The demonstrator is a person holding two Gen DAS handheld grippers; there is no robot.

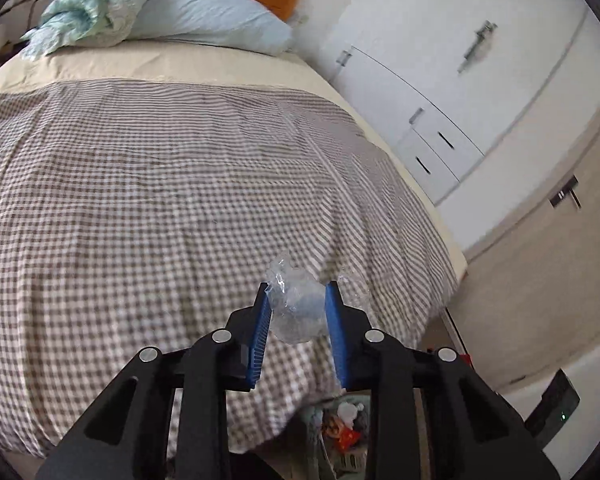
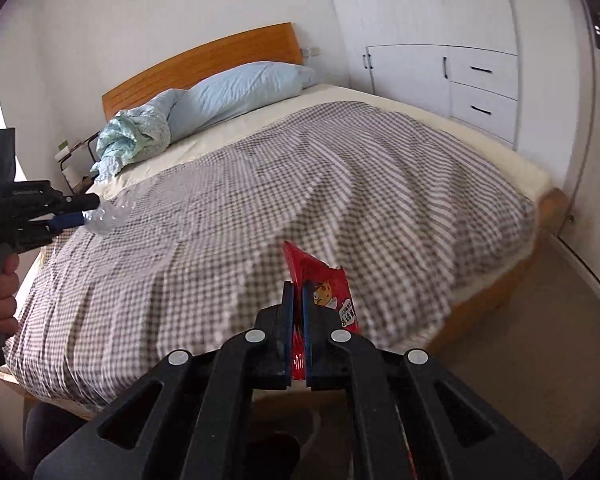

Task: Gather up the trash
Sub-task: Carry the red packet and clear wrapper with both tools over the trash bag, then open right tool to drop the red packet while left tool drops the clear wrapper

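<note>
Crinkly clear plastic is what the left gripper (image 1: pixel 298 308) is carrying in the left wrist view: a crumpled transparent wrapper (image 1: pixel 296 306) is sitting squeezed between the blue pads (image 1: pixel 334 320), jaws only partly closed because the wad is bulky and keeps them apart. It's hanging over the foot edge of the bed, above the brown-and-white checked bedspread (image 1: pixel 160 200). Right below, peeking between the gripper arms, a pale green bin (image 1: pixel 340 432) is showing with colourful scraps already in it, so holding the wrapper out past the mattress edge looks like lining up a drop. Nothing else obviously trashy is lying on the covers here.

Over in the right wrist view, the right gripper (image 2: pixel 297 308) is pinching a red snack packet (image 2: pixel 320 292) nearly flat, jaws almost fully together since the foil is thin. The packet is sticking up and forward out of the pads, clear of the bedspread. Off at the left edge the other gripper is poking in with its clear wrapper (image 2: pixel 108 216), a hand (image 2: pixel 0 300) wrapped around the handle. Both hands are loaded at once, probably to save a trip. The bin isn't clearly visible from this side.
</note>
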